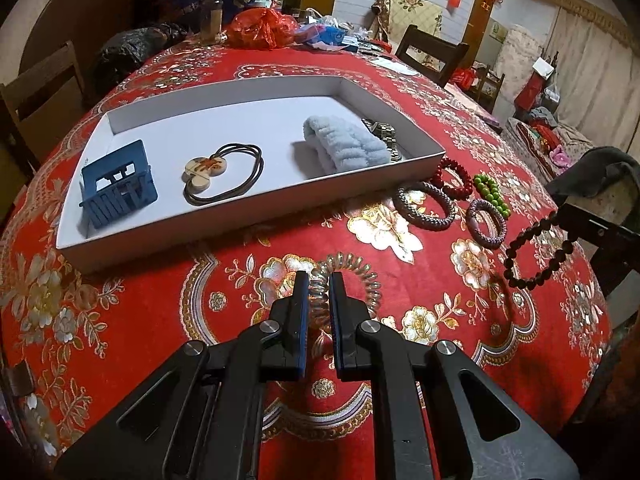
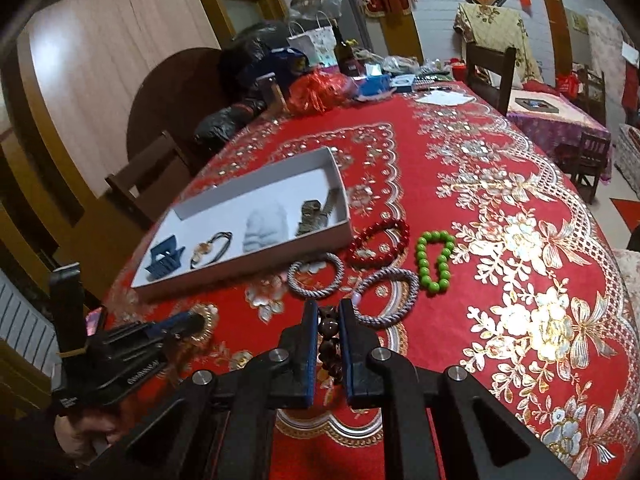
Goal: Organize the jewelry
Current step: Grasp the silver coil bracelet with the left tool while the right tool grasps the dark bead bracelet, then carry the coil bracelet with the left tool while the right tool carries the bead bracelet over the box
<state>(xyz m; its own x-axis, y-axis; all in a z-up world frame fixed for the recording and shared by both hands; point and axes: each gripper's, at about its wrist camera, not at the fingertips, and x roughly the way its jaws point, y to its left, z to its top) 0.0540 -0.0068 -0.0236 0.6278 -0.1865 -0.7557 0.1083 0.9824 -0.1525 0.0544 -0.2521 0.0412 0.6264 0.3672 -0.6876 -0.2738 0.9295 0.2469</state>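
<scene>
A white tray [image 1: 192,236] on the red tablecloth holds a blue hair claw [image 1: 118,190], a black hair tie with a charm [image 1: 224,172], a light blue scrunchie [image 1: 344,146] and a metal watch [image 1: 384,132]. My left gripper [image 1: 319,280] is shut on a clear spiral hair tie [image 1: 360,276] near the table's front. My right gripper [image 2: 329,312] is shut on a dark wooden bead bracelet [image 2: 329,334], which hangs above the table in the left wrist view [image 1: 536,256]. A red bead bracelet [image 2: 378,242], a green one [image 2: 434,260] and two grey woven bracelets [image 2: 316,276] lie beside the tray.
Bags, a bottle [image 2: 345,56] and boxes crowd the table's far end. Wooden chairs [image 2: 490,74] stand around the table. The left gripper's body [image 2: 120,356] shows at the lower left of the right wrist view.
</scene>
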